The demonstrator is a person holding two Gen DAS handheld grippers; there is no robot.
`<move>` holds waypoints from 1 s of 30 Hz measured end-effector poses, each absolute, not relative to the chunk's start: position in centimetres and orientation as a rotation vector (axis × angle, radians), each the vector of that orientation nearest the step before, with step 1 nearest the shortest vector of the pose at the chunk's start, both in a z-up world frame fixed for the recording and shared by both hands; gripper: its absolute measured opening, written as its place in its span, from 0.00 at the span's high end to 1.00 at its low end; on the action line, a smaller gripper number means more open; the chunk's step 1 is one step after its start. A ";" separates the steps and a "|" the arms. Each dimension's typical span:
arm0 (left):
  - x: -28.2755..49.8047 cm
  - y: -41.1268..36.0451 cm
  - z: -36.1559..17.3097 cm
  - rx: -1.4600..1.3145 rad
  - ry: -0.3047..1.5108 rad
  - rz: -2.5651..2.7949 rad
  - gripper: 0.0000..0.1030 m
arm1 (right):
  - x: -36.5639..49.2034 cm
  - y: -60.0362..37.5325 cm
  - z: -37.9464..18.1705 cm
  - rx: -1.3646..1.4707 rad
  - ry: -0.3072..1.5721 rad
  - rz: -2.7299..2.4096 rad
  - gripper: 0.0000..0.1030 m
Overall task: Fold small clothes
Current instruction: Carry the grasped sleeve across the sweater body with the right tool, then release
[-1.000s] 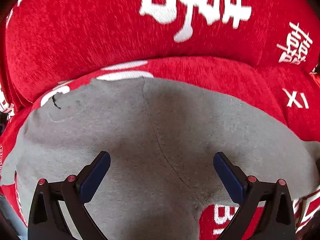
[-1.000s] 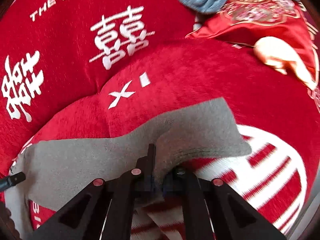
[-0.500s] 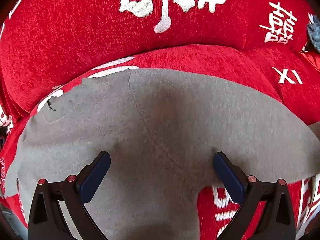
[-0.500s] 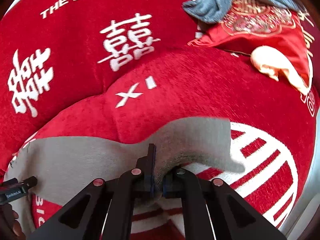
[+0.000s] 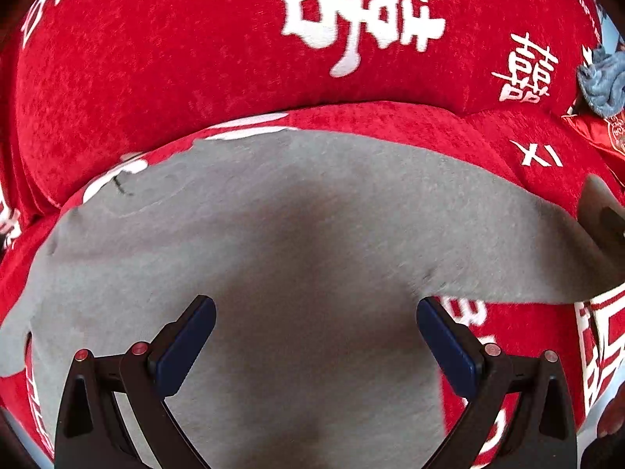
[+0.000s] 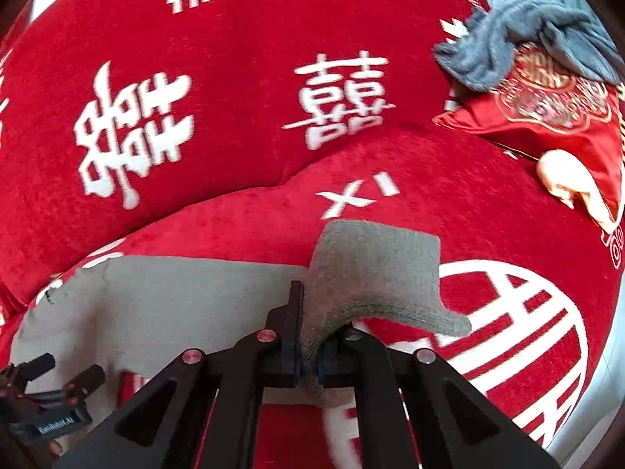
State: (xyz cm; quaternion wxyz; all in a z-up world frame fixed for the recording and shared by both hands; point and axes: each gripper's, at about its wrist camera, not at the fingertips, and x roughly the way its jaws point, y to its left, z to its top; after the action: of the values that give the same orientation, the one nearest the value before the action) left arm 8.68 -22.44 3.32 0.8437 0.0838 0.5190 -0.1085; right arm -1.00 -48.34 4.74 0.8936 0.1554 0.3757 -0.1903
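A grey garment (image 5: 297,242) lies spread across the red sofa cover (image 5: 195,58) with its white characters. The left gripper (image 5: 316,346) hangs over the cloth's near part, jaws wide apart — nothing between them but fabric below. The right gripper (image 6: 308,355) is pinched together on the garment's right-hand edge, lifting a flap (image 6: 375,269) that stands up ahead of the fingers. Off to the right, a blue-grey towel (image 6: 519,39) drapes over a red embroidered cushion (image 6: 554,117).
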 end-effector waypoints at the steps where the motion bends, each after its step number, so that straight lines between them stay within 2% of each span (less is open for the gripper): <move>1: 8.6 -21.9 3.3 0.169 1.097 -0.228 0.00 | -0.7 -47.5 4.9 0.310 0.779 -0.387 0.95; 30: 9.4 1.1 2.4 -0.169 1.147 -0.048 0.00 | 8.2 -19.9 4.3 0.002 0.830 -0.142 0.95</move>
State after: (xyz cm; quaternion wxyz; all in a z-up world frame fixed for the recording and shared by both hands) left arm 9.40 1.14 2.36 0.8365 -0.0800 0.5417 -0.0227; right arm 8.21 -19.93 4.34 0.9127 0.0012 0.4028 -0.0687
